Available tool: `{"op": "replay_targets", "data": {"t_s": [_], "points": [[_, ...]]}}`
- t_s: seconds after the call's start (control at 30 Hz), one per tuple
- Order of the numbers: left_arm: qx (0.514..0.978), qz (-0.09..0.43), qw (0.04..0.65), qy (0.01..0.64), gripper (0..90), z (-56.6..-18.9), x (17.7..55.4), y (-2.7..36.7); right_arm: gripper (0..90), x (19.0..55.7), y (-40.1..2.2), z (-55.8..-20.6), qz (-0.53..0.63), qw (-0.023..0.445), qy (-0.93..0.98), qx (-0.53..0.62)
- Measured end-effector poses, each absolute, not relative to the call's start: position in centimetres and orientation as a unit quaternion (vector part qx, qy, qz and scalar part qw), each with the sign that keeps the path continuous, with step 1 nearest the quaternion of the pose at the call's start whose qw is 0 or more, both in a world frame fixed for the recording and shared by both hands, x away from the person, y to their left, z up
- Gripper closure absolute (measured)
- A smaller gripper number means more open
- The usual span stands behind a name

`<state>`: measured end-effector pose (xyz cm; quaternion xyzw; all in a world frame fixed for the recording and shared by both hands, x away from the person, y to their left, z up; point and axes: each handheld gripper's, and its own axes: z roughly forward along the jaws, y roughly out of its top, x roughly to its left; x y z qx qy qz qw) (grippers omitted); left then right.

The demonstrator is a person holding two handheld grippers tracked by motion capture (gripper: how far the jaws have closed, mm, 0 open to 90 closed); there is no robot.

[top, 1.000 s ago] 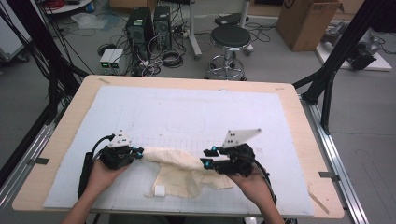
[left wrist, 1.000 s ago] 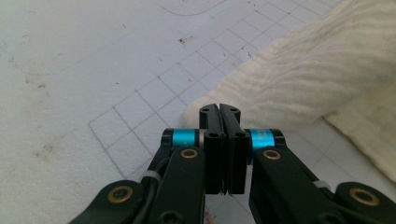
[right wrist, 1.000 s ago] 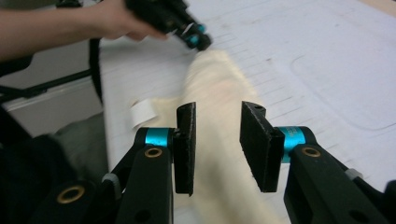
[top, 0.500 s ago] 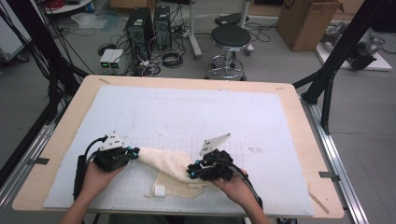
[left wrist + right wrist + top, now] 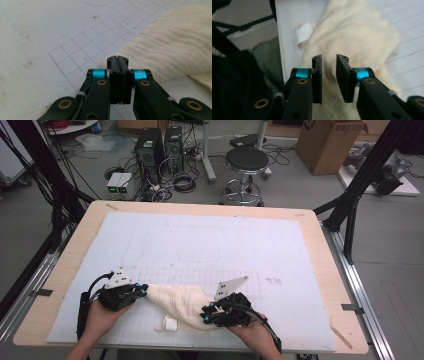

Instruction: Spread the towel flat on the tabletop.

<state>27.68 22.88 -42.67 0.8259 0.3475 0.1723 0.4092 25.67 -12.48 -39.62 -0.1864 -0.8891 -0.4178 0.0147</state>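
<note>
Cream ribbed cloth (image 5: 180,304), bunched, white tag (image 5: 171,324) showing

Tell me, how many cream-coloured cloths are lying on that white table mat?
1. The crumpled cream-coloured cloth lies at the near edge of the white gridded mat, between the two hand-held grippers. Its folds may hide more of it, not another cloth as far as shows.

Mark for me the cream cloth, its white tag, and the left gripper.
cream cloth (image 5: 175,301), high view, the middle of the bunched fabric.
white tag (image 5: 171,324), high view, the small loop at the cloth's near edge.
left gripper (image 5: 117,58), left gripper view, the tips of its closed fingers.
</note>
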Motion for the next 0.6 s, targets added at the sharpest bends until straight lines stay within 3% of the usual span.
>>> {"op": "replay_targets", "data": {"t_s": [0.2,0.4,0.6], "points": [[0.829,0.161,0.404,0.351,81.9,-43.1,27.9,22.6,68.2,27.9,-13.6,-37.3,-0.447,-0.006,-0.87,-0.21],[0.839,0.145,0.385,0.355,74.6,-43.6,28.3,22.4,63.1,30.7,-12.7,-38.9,-0.415,0.007,-0.877,-0.242],[0.842,0.151,0.378,0.353,83.0,-43.9,28.4,22.2,63.3,32.0,-11.4,-41.0,-0.38,0.034,-0.891,-0.247]]}}
